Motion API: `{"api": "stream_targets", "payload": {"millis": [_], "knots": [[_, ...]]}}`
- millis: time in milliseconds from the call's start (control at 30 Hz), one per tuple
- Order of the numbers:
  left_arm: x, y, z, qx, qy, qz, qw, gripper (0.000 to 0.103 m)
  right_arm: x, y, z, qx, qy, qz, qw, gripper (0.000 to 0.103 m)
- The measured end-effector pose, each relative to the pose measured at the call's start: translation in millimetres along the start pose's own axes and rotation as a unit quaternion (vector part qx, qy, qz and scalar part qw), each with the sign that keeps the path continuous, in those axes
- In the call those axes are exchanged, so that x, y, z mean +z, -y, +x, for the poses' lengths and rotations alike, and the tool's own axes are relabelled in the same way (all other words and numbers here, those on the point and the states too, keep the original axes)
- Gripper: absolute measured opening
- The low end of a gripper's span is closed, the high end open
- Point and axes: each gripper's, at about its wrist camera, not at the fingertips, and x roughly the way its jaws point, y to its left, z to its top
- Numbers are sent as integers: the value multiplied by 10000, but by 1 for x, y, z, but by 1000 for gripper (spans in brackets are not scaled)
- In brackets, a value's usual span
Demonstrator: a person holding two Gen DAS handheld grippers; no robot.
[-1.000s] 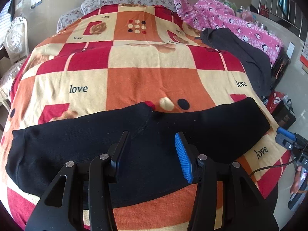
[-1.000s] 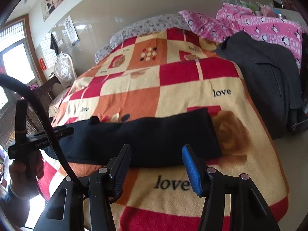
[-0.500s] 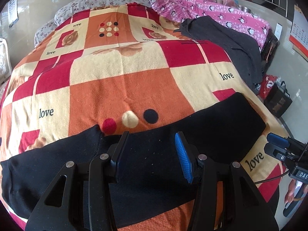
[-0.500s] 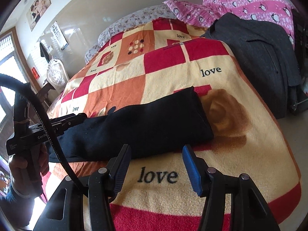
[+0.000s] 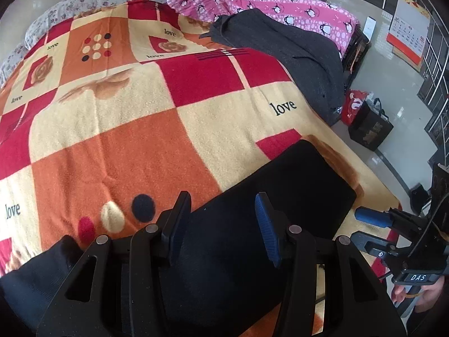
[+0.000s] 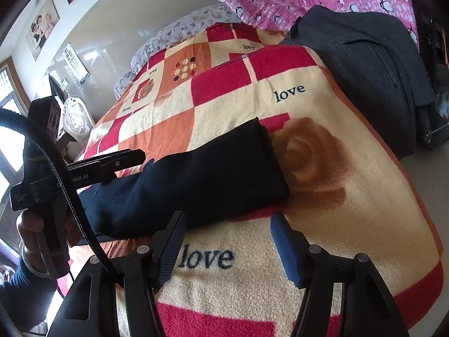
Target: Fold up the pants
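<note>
- Left wrist view: left gripper [image 5: 221,219] has its jaws spread, nothing between them. The black pants [image 5: 280,196] lie as a long band on the checked blanket [image 5: 126,146], running under and ahead of the jaws; the squared end lies ahead and off to the blue-finger side.
- Same view: right gripper [image 5: 370,229] sits beyond that end, just off the cloth.
- Judgement: the step looks like approach for the next fold. Lower the left jaws over one edge, both layers inside, before closing.
- Right wrist view: right gripper [image 6: 227,238] is parted and holds nothing; the pants [image 6: 196,179] lie just ahead of the fingertips, square end [image 6: 269,157] ahead toward the blue finger.
- Left gripper [image 6: 112,163] hovers over the far stretch, contact unclear.
- Judgement: pinch the near corner low; keep the edges aligned when lifting, since the blanket nap may drag the cloth.
</note>
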Motion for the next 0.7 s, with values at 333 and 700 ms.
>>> {"api": "stream_targets", "payload": {"millis": [333,700], "knots": [[19,11,34,-403,-331,277,9983,47,2,14,3,38,33,156,9999,61],[26,16,51,-484,-428,417,9970,47,4,15,9,138,96,213,9996,63]]}}
